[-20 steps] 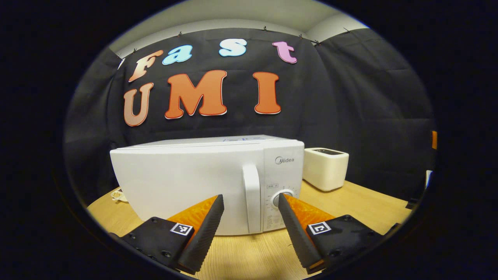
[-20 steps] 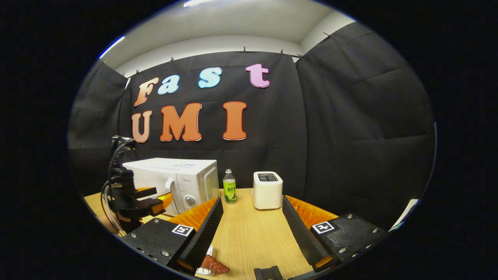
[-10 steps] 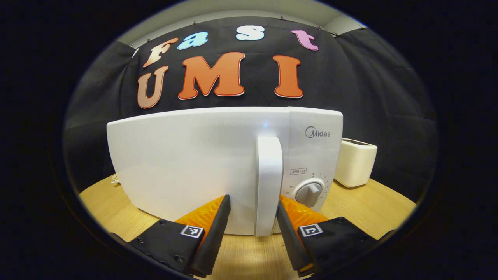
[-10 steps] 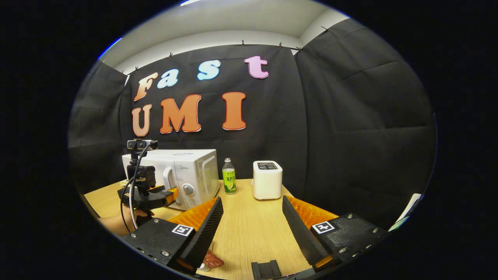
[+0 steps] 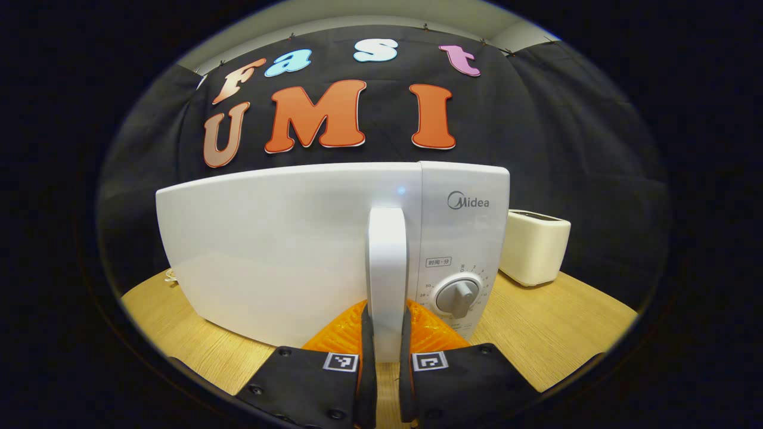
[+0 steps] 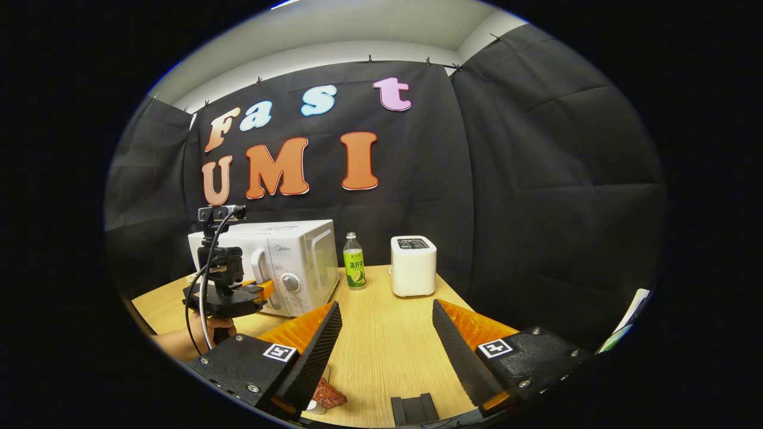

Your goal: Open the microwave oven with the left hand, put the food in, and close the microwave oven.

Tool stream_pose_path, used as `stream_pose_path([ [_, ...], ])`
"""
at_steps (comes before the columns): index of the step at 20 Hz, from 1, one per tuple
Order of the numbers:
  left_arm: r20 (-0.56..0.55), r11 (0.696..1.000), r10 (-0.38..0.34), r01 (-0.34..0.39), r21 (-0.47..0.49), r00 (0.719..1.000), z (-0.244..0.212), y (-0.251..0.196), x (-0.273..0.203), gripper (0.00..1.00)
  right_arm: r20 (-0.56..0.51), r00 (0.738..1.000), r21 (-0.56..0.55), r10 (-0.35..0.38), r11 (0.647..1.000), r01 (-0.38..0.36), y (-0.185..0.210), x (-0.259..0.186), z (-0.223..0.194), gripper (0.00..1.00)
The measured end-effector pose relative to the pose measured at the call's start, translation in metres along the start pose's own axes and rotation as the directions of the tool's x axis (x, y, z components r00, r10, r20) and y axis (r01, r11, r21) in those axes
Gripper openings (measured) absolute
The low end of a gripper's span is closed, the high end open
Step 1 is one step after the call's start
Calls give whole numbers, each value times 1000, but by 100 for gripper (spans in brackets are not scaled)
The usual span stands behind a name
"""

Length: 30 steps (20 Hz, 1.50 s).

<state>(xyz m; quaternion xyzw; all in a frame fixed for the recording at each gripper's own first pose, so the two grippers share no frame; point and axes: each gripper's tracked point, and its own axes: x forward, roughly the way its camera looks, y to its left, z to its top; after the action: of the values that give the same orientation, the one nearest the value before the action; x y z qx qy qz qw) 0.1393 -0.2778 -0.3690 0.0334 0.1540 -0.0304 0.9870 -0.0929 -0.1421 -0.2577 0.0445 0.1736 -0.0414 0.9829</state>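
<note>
- The left tongs (image 5: 386, 357) are seen closed down on the lower end of the door handle (image 5: 387, 268) of the microwave oven (image 5: 286, 238), one finger pressed on each side of it; the door is judged to be fully shut.
- The right tongs (image 6: 384, 345) are held spread wide with nothing between the fingers, well in front of the microwave oven, above the worktop (image 6: 387, 333).
- The food (image 6: 328, 394), a reddish piece, is seen lying on the worktop just under the left finger of the right tongs, well in front of the microwave oven and not yet picked up.
- Since the handle is smooth and gripped only near its bottom tip, the grip could be lost if the pull is made straight back instead of along the door's arc.
- If the latch is stiff, the whole microwave oven could be dragged forward over the worktop, as it is not braced by anything.
- The bottle (image 6: 353, 269) and the toaster (image 6: 412, 266), to the right of the microwave oven, are judged to be clear of the door's swing.
</note>
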Motion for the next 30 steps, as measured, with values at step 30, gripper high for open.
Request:
stream_pose_path([
  [30,54,999,-46,47,-8,997,-18,20,-98,14,-71,996,79,61,995,-55,23,-4,-32,95],
])
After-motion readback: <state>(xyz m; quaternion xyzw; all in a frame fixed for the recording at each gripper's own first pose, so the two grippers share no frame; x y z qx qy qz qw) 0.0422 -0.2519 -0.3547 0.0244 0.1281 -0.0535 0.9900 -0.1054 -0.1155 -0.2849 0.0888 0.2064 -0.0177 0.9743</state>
